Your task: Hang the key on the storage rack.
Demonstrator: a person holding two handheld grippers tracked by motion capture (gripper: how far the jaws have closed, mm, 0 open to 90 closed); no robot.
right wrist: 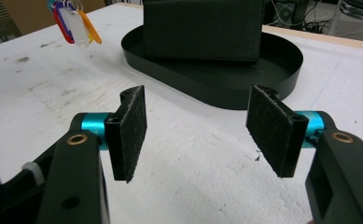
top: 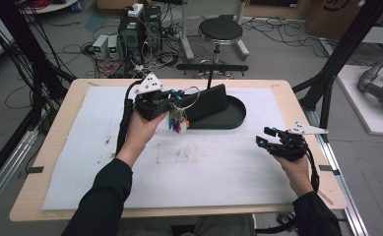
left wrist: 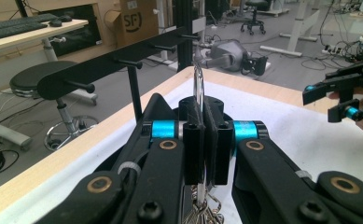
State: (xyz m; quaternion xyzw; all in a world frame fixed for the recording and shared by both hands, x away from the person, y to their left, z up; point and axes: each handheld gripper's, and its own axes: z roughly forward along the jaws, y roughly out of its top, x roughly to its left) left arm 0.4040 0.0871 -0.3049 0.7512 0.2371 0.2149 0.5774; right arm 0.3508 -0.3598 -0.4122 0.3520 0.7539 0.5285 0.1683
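Between the clenched black pads of the left gripper (left wrist: 202, 140): a thin silver key ring (left wrist: 198, 86), pinched on edge and lifted clear of the white table mat (top: 80, 162). Below the ring, a bunch of keys with coloured plastic tags (top: 176, 120), red, blue, white and orange, dangling free above the mat. Just beyond, the black oval tray (top: 236, 115) with an upright dark panel (top: 206, 103), and behind it a black rack with short pegs (left wrist: 95, 70) on a thin post. Pick-up done, judging by the hanging keys; hanging the ring on a peg probably left, no peg yet reached. Off to the side, well apart, the right gripper (right wrist: 195, 126): jaws wide apart, nothing between the pads, low above the mat.
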